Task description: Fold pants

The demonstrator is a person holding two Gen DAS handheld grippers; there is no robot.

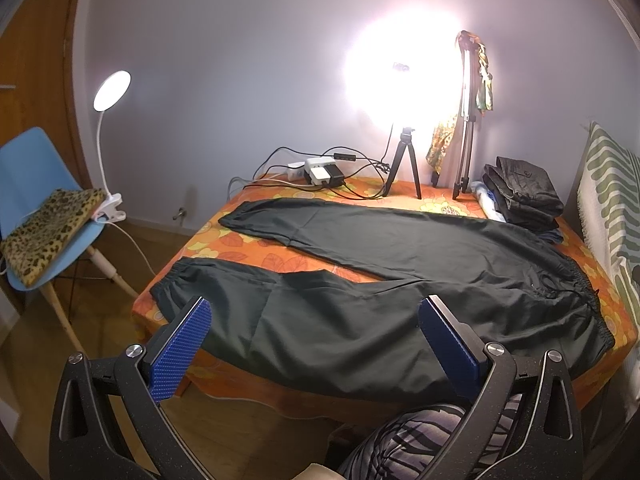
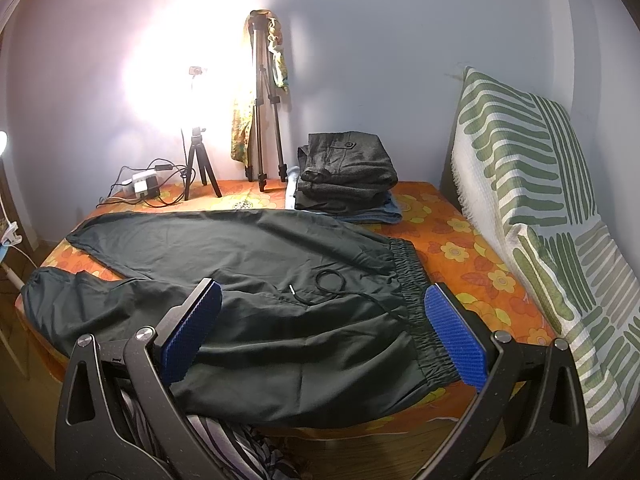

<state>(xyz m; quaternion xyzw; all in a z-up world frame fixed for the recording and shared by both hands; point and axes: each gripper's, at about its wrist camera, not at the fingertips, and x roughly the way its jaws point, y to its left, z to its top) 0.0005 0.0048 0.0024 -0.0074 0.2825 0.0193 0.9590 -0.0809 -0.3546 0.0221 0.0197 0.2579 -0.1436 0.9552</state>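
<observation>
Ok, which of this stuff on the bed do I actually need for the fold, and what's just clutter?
For the job:
black pants, spread flat
left gripper, open
right gripper, open

Just lying about:
folded clothes pile
small tripod
tall tripod
power strip

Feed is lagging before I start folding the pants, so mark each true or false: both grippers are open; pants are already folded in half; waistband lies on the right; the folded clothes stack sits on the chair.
1. Both the left gripper and right gripper are open: true.
2. The pants are folded in half: false, the legs lie spread apart.
3. The waistband lies on the right: true.
4. The folded clothes stack sits on the chair: false, it is on the bed.
</observation>
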